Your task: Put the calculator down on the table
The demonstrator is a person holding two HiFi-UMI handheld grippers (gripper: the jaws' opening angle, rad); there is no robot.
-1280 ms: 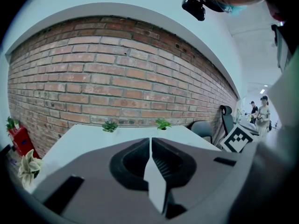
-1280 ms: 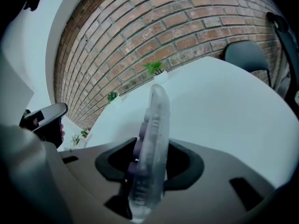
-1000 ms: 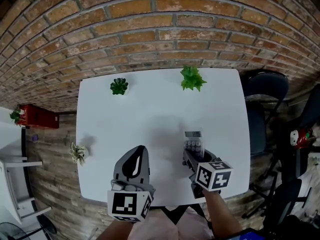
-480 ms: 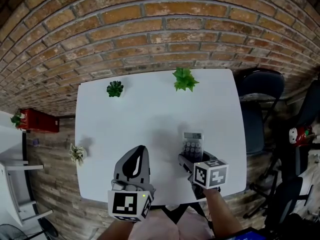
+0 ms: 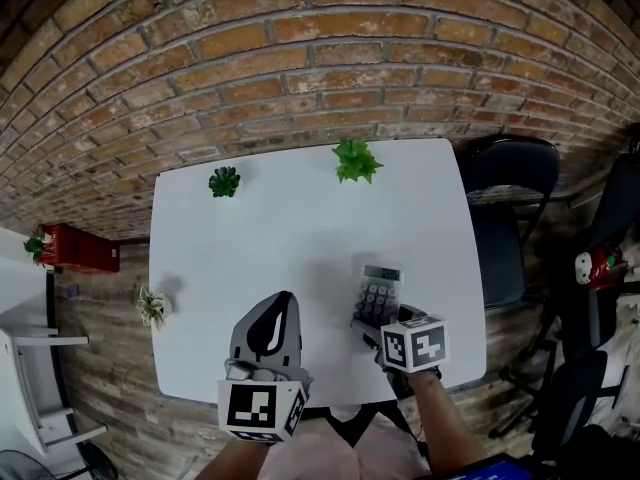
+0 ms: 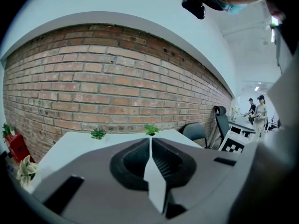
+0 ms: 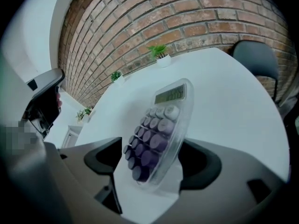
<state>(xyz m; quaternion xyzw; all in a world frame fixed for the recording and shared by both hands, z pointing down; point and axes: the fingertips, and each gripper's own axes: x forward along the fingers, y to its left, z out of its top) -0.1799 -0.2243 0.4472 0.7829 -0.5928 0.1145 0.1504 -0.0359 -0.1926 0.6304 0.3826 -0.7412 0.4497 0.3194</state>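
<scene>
Head view: the marker cube on the right tongs covers the near end of the calculator and the jaws under it. Those jaws have just been opening, with the calculator between them. In the right gripper view I cannot tell whether its right edge touches the pad. Display digits and key legends are too blurred to read. The left tongs block most of the table in their own view. Two people at far right are too small to make out.

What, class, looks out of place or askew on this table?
The calculator sits tilted between the right tongs, whose jaws have just been opening; it seems to lean on one jaw, not lie flat.
</scene>
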